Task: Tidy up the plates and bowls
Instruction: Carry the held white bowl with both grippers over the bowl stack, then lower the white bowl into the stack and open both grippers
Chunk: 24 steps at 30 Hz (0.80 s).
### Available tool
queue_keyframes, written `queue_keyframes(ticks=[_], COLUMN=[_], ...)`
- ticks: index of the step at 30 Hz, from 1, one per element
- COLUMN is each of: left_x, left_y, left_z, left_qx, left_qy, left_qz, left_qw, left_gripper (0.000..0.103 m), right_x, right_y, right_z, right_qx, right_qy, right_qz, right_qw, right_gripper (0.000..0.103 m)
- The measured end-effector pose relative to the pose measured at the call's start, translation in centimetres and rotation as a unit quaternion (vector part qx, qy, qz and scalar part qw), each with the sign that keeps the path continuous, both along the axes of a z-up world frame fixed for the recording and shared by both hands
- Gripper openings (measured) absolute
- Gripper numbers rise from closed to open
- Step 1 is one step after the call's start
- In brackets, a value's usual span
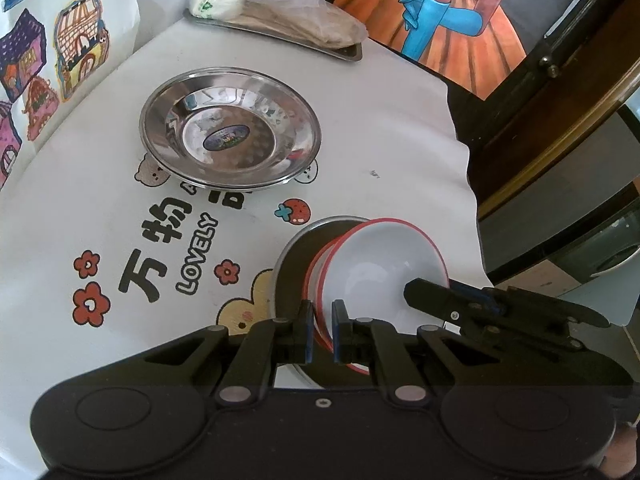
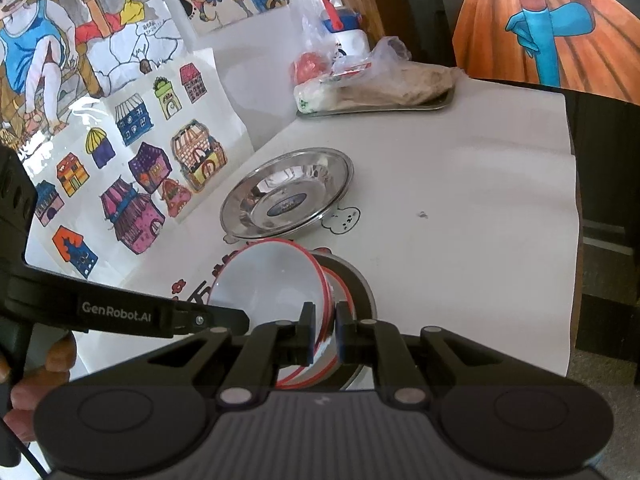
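Left gripper (image 1: 322, 330) and right gripper (image 2: 324, 330) each clenched on opposite rims of the stacked red-rimmed white bowls (image 1: 380, 264), lower centre, over a metal plate (image 1: 292, 256); steel dish (image 1: 230, 132) (empty) upper left, on the tablecloth (image 1: 400, 152).

White bowls (image 1: 384, 256) rimmed red; shiny silver plate (image 1: 230, 130); cartoon-printed white tablecloth (image 1: 400, 152).

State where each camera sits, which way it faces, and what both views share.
Left wrist: on the left gripper, looking down over its fingers clamped on the white bowls' rim; the right gripper enters from the right.
Right wrist: on the right gripper, pinching that rim; the left gripper and a hand show left.
Shared: bowls, steel plate, tray.
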<state>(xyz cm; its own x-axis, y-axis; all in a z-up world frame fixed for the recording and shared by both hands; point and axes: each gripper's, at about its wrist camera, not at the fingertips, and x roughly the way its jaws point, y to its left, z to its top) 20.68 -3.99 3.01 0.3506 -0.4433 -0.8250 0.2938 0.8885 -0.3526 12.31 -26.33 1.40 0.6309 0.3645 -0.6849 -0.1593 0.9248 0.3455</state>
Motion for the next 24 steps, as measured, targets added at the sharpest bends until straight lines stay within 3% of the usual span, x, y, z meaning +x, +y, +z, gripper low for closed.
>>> queue_keyframes(ticks=[9,24], left_x=[0.4,0.7], left_y=[-0.9,-1.2], left_z=[0.1,-0.2], left_qx=[0.032,0.033], left_qy=[0.006,0.004], left_qz=[-0.008,-0.013], left_qw=[0.9994,0.9994], left_gripper=[0.009,0.009], right_x=[0.6,0.4], right_y=[1.0,2.4], right_z=[0.4,0.9], right_qx=[-0.044,-0.108], right_qy=[0.004,-0.017], right_qz=[0.02,0.048], right_qw=[0.999,0.993], right_gripper=[0.014,0.018])
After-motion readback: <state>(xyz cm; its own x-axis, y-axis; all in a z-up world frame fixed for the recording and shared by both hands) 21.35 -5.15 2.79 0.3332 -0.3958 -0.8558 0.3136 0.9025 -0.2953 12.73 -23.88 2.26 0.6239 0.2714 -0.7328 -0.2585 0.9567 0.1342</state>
